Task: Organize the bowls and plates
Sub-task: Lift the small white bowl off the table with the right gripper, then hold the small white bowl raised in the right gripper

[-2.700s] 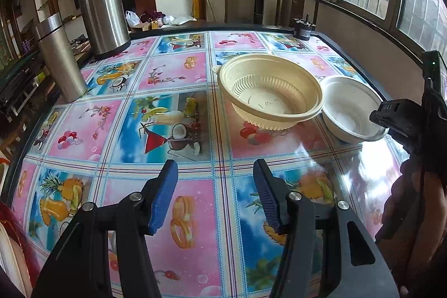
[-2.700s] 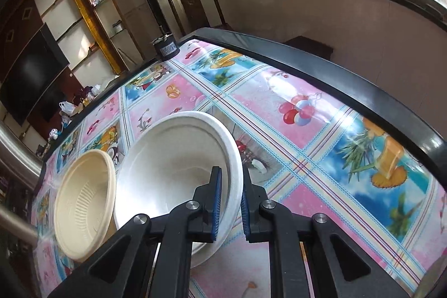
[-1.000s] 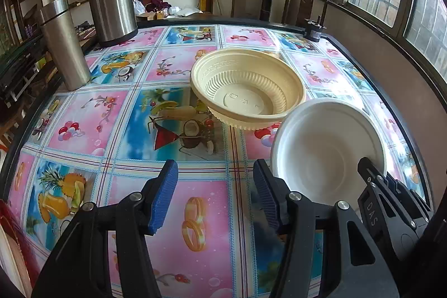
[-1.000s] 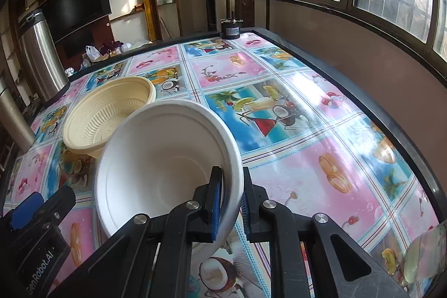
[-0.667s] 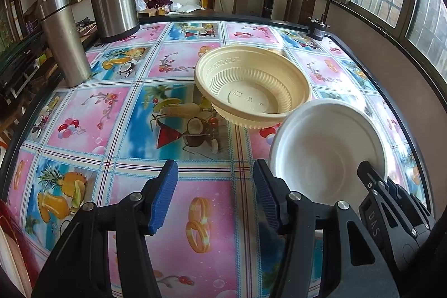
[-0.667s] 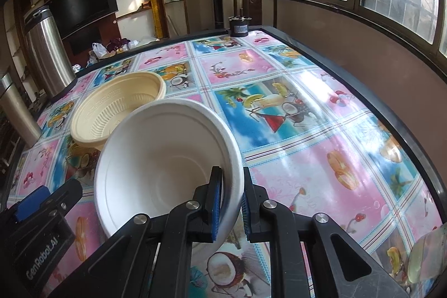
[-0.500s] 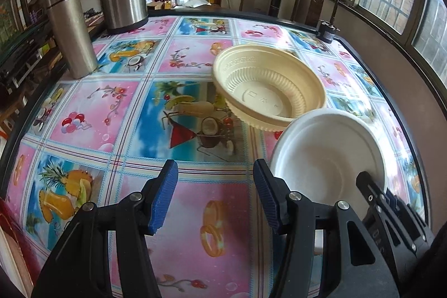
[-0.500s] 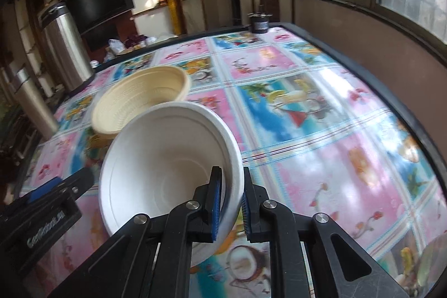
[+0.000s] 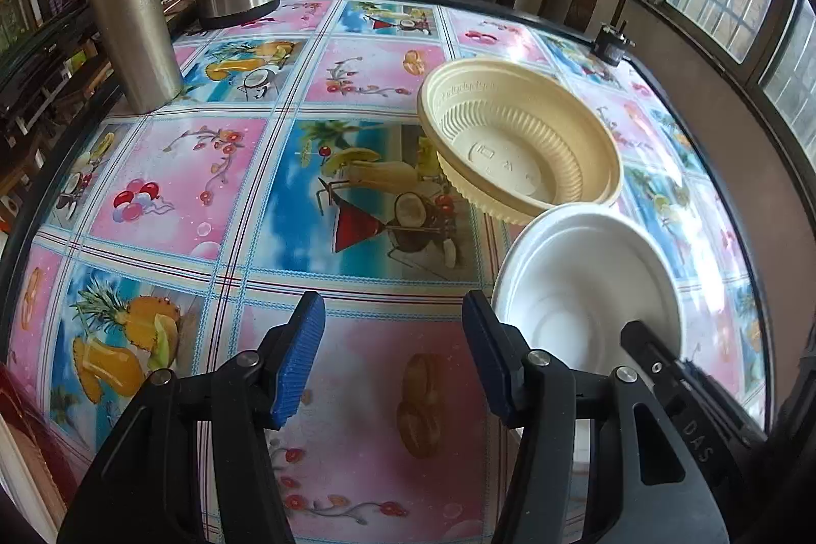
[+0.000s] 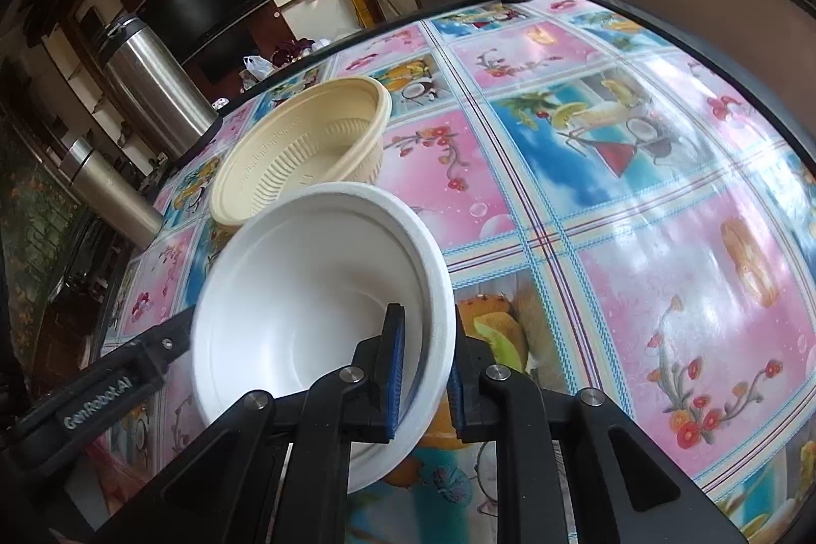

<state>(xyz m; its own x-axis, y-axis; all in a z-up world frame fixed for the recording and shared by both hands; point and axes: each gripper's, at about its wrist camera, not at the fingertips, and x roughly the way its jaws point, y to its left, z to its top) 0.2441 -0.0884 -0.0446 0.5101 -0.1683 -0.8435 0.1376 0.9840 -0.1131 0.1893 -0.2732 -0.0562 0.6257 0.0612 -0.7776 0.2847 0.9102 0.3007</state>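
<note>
Since the earlier shots the white foam bowl point(image 10: 326, 289) has come up off the counter point(image 9: 357, 85) and swung over toward the left tool point(image 9: 392, 355), tipping as it went. The right tool point(image 10: 426, 370) is clamped on its rim, one pad inside the wall, one outside. That's a pinch on the near edge, which is why the bowl hangs out ahead of the tool and leans. The mouth faces up and back toward the right tool's camera, and the far rim sits just in front of the cream ribbed bowl point(image 10: 306, 151), overlapping it in view. I can't tell if they touch.

A round bowl has no long axis, only the open side. The left tool is spread wide and holding nothing, with the white bowl just off its right finger. My guess is the white one gets nested with the cream bowl, which sits upright further ahead.
</note>
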